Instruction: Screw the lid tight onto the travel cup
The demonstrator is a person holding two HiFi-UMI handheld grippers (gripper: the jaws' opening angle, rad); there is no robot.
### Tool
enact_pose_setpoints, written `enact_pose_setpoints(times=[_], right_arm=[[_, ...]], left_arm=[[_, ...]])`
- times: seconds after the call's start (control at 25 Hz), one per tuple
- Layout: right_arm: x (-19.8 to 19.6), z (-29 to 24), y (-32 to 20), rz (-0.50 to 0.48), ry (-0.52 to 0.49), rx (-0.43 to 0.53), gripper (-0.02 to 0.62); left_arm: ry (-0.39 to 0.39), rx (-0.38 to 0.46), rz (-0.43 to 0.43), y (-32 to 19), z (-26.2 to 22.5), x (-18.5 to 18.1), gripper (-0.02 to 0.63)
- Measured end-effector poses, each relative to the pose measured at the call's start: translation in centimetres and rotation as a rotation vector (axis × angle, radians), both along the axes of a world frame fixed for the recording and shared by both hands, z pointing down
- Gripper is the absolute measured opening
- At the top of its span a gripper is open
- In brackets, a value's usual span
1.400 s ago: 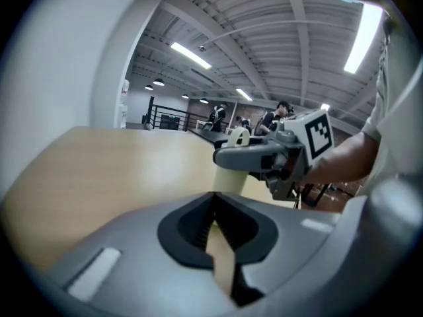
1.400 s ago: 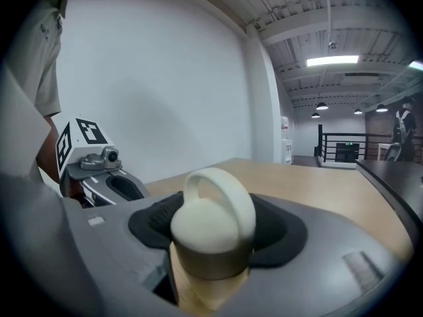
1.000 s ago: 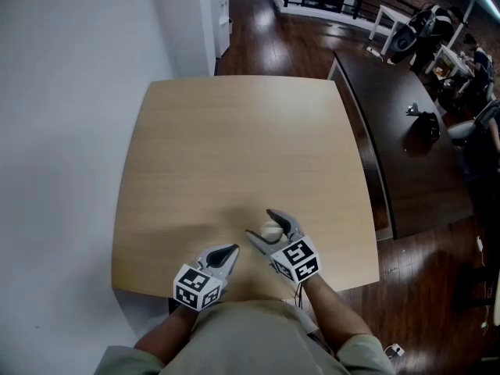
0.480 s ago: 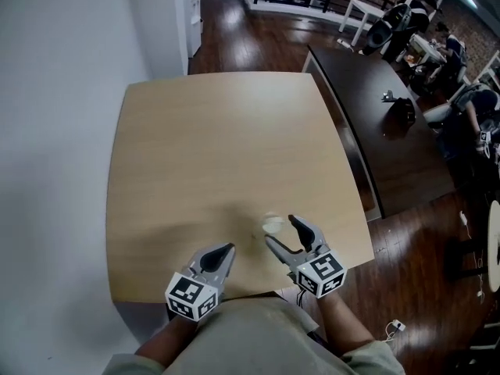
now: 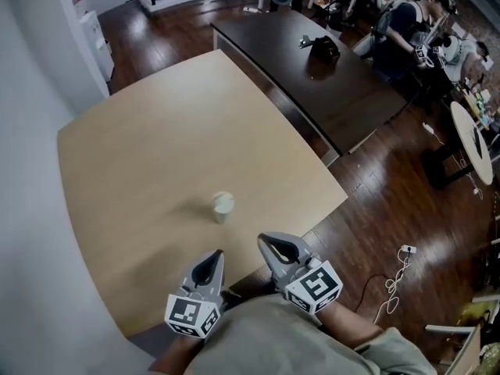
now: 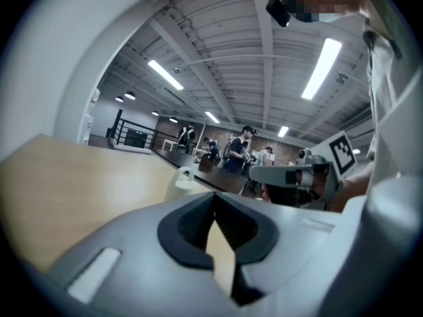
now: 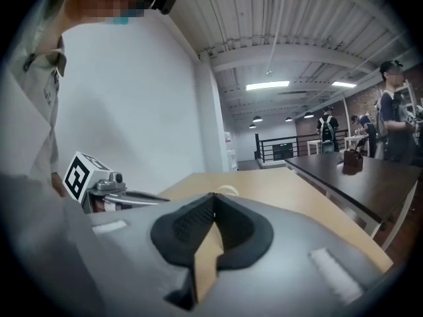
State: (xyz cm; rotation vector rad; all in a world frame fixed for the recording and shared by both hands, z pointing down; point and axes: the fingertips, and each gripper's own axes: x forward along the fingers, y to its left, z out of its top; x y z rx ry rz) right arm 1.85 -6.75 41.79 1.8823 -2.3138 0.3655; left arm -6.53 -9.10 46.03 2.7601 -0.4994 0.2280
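The pale travel cup [image 5: 223, 206] stands upright with its lid on, on the light wooden table [image 5: 156, 147] near the front edge. Both grippers hang apart from it, drawn back close to my body. My left gripper [image 5: 212, 258] is shut and empty. My right gripper [image 5: 266, 242] has just been closing and now stands shut with nothing between its jaws. In the left gripper view the cup [image 6: 182, 180] shows beyond the closed jaws. In the right gripper view only the cup's lid [image 7: 227, 191] peeks over them.
A long dark table [image 5: 312, 76] runs along the right of the wooden one, with a bag [image 5: 322, 48] on it. People stand at the far right [image 5: 406, 22]. A white wall lies at the left. A cable [image 5: 394, 276] lies on the dark floor.
My right gripper, open around the cup a second ago, has drawn back toward me and shut empty. The cup stays on the table. My left gripper also pulled back a little.
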Motion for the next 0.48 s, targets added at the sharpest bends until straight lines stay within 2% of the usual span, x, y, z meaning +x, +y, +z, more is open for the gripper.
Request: enact_pose_setpoints(times=[0.16, 0.48], right_arm=[[1.1, -0.9, 1.5, 0.006, -0.018, 0.044, 0.0], [5.2, -1.3, 7.8, -0.029, -0.081, 0.078, 0.001]], left_arm=[[0.015, 0.063, -0.002, 1.2, -2.7, 1.9, 0.002], [-0.041, 0.066, 0.0, 8.6, -3.3, 8.8, 0.002]])
